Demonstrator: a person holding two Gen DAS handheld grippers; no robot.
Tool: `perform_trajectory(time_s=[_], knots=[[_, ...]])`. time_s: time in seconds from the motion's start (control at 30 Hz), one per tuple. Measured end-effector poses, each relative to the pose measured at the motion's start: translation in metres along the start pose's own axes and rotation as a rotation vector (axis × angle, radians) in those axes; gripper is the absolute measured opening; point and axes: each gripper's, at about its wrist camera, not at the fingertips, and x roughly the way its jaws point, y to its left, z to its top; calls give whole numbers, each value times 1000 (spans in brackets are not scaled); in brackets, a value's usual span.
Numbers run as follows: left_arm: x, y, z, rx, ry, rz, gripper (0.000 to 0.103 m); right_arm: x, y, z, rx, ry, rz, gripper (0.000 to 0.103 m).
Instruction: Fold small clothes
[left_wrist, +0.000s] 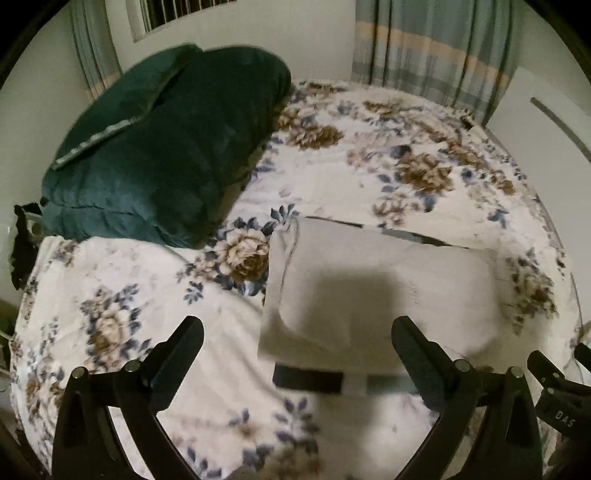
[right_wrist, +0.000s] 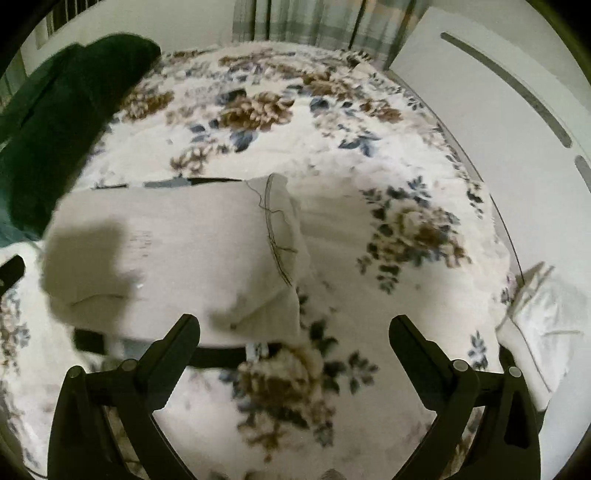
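Observation:
A pale beige folded garment (left_wrist: 376, 291) with a dark waistband along its near edge lies on the floral bed cover (left_wrist: 332, 166). It also shows in the right wrist view (right_wrist: 177, 258). My left gripper (left_wrist: 295, 332) is open and empty, hovering just in front of the garment's near edge. My right gripper (right_wrist: 293, 332) is open and empty, at the garment's near right corner. The right gripper's tip shows at the right edge of the left wrist view (left_wrist: 561, 384).
A dark green cushion (left_wrist: 159, 147) lies at the back left of the bed, also in the right wrist view (right_wrist: 62, 118). Curtains (left_wrist: 432, 48) hang behind. A white cloth pile (right_wrist: 543, 317) sits at the right bed edge beside a white cabinet (right_wrist: 498, 92).

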Motion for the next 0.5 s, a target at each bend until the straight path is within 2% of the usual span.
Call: perform_trajectory(time_s=[0.17, 0.5], knots=[[-89, -11, -12, 1, -49, -21, 103, -90, -17, -19, 4, -74, -8, 103], [-265, -16, -37, 32, -138, -30, 103, -303, -58, -65, 11, -272, -15, 103]])
